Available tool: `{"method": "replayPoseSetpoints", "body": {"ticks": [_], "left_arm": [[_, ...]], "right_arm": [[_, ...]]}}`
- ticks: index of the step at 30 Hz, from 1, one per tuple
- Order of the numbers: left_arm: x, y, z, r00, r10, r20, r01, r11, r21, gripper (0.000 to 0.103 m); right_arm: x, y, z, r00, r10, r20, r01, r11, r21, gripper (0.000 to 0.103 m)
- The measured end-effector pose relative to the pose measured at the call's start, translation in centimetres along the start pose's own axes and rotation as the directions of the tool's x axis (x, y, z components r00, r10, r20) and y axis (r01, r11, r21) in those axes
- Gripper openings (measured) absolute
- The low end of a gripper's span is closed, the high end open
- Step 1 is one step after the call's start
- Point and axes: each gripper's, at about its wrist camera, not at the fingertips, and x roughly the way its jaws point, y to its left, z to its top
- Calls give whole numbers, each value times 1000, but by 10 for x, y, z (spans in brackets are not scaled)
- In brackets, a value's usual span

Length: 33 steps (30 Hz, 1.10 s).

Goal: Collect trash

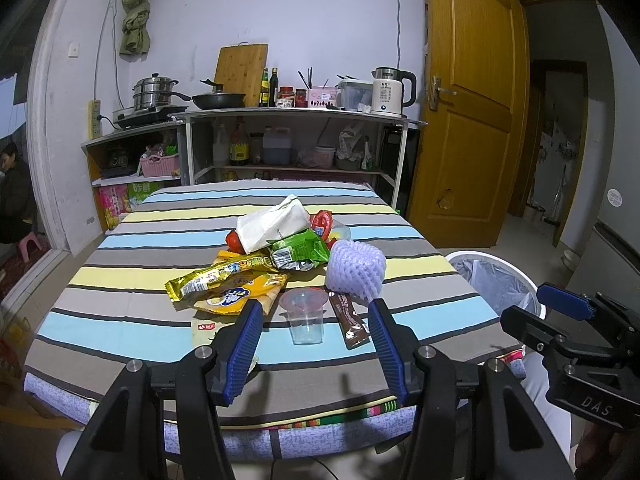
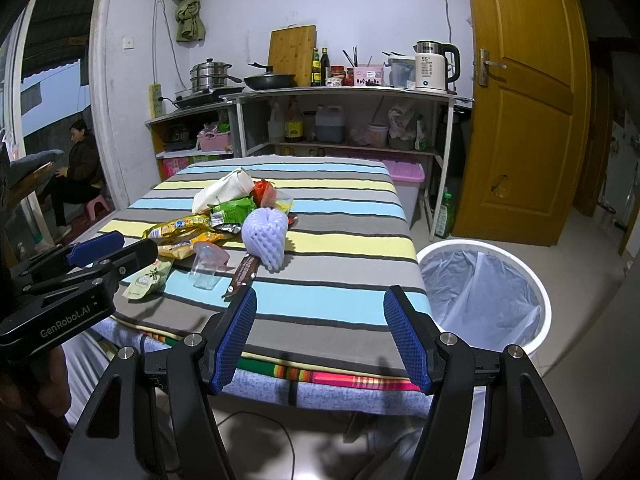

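Observation:
A pile of trash lies mid-table on the striped cloth (image 1: 120, 320): a white tissue pack (image 1: 272, 222), a green packet (image 1: 302, 252), yellow snack bags (image 1: 224, 276), a purple foam net (image 1: 354, 270), a clear plastic cup (image 1: 306, 320) and a brown bar wrapper (image 1: 352, 322). My left gripper (image 1: 316, 312) hovers open near the table's front edge, short of the cup, holding nothing. My right gripper (image 2: 322, 296) is open and empty over the front right corner. The foam net (image 2: 266, 236) and the cup (image 2: 206, 266) lie ahead to its left. A white bin (image 2: 480, 292) with a clear liner stands on the floor right of the table.
Behind the table, a shelf unit (image 1: 296, 114) carries pots, a pan, bottles and a kettle. A wooden door (image 1: 472, 120) stands open at the right. A pink storage box (image 2: 408, 176) sits beside the table's far corner. A person (image 2: 80, 160) sits at the far left.

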Motion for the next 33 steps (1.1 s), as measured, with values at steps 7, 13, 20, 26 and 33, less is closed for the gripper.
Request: {"method": "replayPoseSetpoints", "body": {"ticks": [7, 13, 20, 26, 33], "left_arm": [[-1, 0, 0, 1000, -1, 0, 1, 1000, 0, 54], [0, 0, 0, 1000, -1, 0, 1, 1000, -1, 54], [0, -2, 1, 1000, -6, -3, 6, 1000, -1, 54], [0, -3, 3, 1000, -18, -9, 17, 1000, -16, 54], [10, 5, 1, 999, -31, -28, 30, 999, -34, 54]], "right_arm": [[0, 0, 0, 1000, 0, 0, 0, 1000, -1, 67], [0, 0, 0, 1000, 0, 1, 0, 1000, -2, 67], [0, 1, 0, 1000, 0, -1, 0, 1000, -3, 67], [1, 0, 0, 1000, 0, -4, 0, 1000, -2, 67], [11, -1, 1, 1000, 6, -16, -6, 1000, -8, 67]]}}
